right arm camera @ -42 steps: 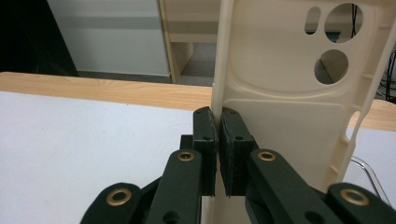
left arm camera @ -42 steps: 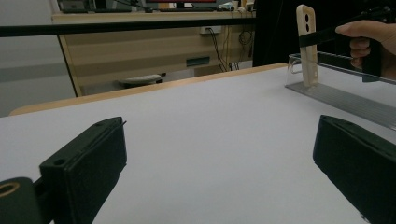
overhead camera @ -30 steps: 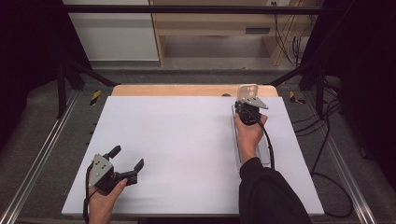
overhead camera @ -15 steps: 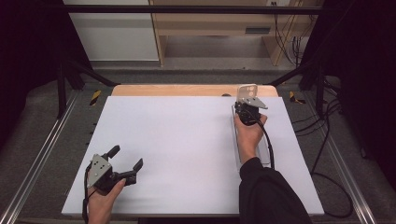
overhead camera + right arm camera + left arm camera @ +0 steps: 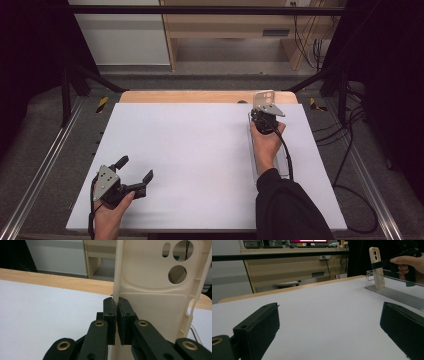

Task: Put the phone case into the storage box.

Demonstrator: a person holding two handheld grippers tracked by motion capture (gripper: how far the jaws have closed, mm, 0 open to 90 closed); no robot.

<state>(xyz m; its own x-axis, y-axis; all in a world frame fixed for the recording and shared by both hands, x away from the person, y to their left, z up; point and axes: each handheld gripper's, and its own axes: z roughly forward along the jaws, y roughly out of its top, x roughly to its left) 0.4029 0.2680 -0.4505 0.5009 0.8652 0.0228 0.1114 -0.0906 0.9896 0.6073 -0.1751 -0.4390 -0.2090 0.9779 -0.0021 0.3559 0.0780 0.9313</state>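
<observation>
A cream phone case (image 5: 264, 98) with round camera holes stands upright at the far right of the white table (image 5: 200, 150). My right gripper (image 5: 261, 112) is shut on its side edge. In the right gripper view the two pads pinch the thin wall of the case (image 5: 155, 290) at the gripper's tips (image 5: 116, 315). The case's lower end is at the far end of a clear plastic tray (image 5: 283, 156); the left gripper view shows the case (image 5: 377, 263) standing at the tray's (image 5: 392, 290) far end. My left gripper (image 5: 135, 168) rests near the front left, open, with nothing between its jaws (image 5: 329, 327).
A wooden strip (image 5: 200, 96) runs along the table's far edge. Metal rails (image 5: 47, 160) flank both sides. Black cables (image 5: 345, 170) lie on the floor at the right. Beyond the table stands a wooden bench (image 5: 230, 30).
</observation>
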